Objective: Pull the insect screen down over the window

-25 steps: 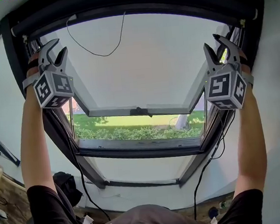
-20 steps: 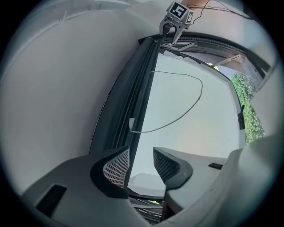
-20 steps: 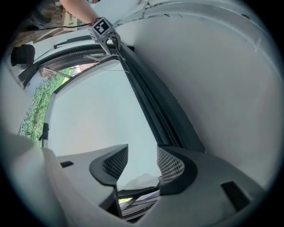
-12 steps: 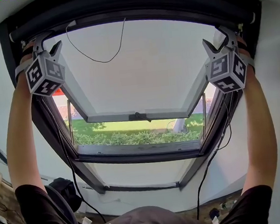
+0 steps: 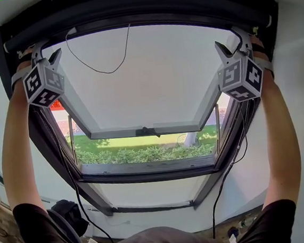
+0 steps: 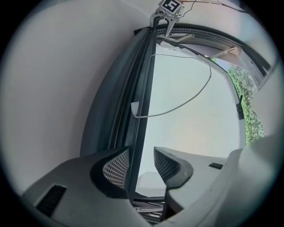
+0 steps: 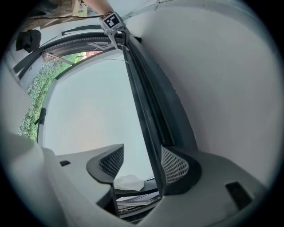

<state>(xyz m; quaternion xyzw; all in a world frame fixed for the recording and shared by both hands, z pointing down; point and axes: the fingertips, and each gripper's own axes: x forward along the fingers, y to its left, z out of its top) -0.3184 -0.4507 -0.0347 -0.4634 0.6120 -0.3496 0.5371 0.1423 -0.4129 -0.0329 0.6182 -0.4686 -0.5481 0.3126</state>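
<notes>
I judge this task barely begun. The insect screen [image 5: 141,13] covers none of the window [image 5: 143,82]. As far as I can tell it is still rolled into the dark housing along the top of the frame in the head view. The whole pane below it is bare, and the sash [image 5: 145,130] is tilted open, with a green hedge [image 5: 144,155] showing under its lower edge.

What is done is the reach. My left claw [image 5: 47,50] is up at the upper left corner of the frame and my right claw [image 5: 228,39] at the upper right, each against that housing. Both claws have just been opening, and their jaws now stand wide apart. In each gripper view a dark bar [image 6: 142,88] runs between the two pads. It sits close along one pad with a gap to the other, so I read neither claw as clamped on it.

Almost everything is left to do. I have to close both claws on the bar, draw it down evenly on both sides, and seat it at the bottom of the frame.
</notes>
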